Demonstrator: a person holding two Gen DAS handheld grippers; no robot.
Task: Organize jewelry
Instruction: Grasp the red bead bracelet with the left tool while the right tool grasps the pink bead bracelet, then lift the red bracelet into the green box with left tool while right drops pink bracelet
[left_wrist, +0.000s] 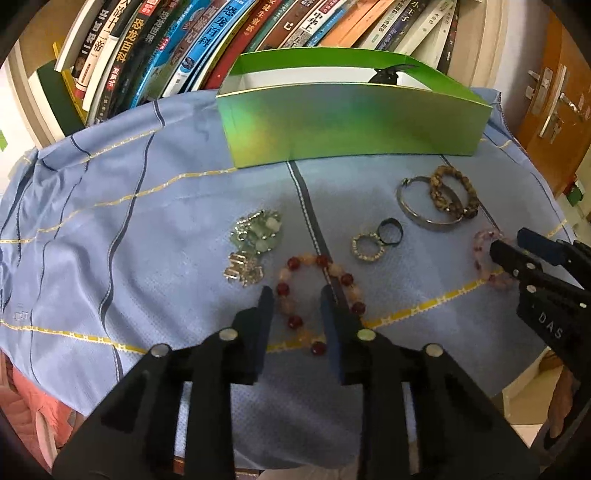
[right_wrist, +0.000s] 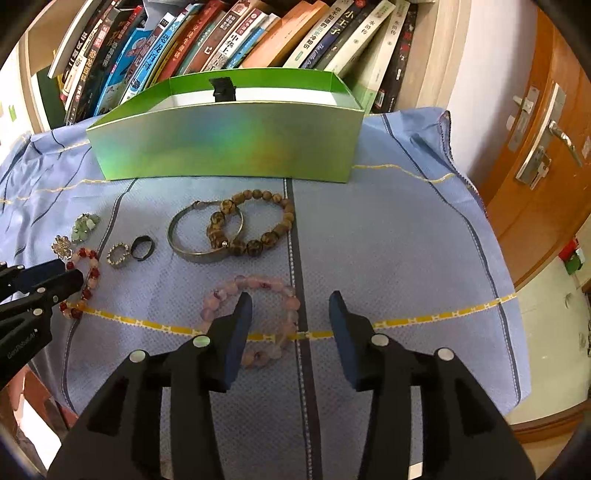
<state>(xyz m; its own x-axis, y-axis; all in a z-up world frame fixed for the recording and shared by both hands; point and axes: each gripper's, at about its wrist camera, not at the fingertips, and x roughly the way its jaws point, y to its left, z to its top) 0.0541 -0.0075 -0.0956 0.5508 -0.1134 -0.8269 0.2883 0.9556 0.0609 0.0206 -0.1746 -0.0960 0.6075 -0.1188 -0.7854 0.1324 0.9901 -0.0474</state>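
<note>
My left gripper (left_wrist: 297, 293) is open over a red and pale bead bracelet (left_wrist: 320, 300) on the blue cloth, its right finger inside the loop. My right gripper (right_wrist: 290, 302) is open over a pink bead bracelet (right_wrist: 255, 317), its left finger inside the loop. A silver bangle (right_wrist: 203, 236) overlaps a brown bead bracelet (right_wrist: 255, 225). A sparkly ring (right_wrist: 117, 254), a dark ring (right_wrist: 142, 247), a green stone brooch (left_wrist: 258, 232) and a silver brooch (left_wrist: 242, 269) lie near. A green open box (right_wrist: 229, 144) stands behind, with a black item (right_wrist: 222, 89) in it.
The blue cloth (right_wrist: 388, 240) covers a small table, with its edge on the right. A shelf of books (right_wrist: 221, 40) stands behind the box. A wooden door (right_wrist: 546, 129) is at right. Pink fabric (left_wrist: 26, 406) lies lower left.
</note>
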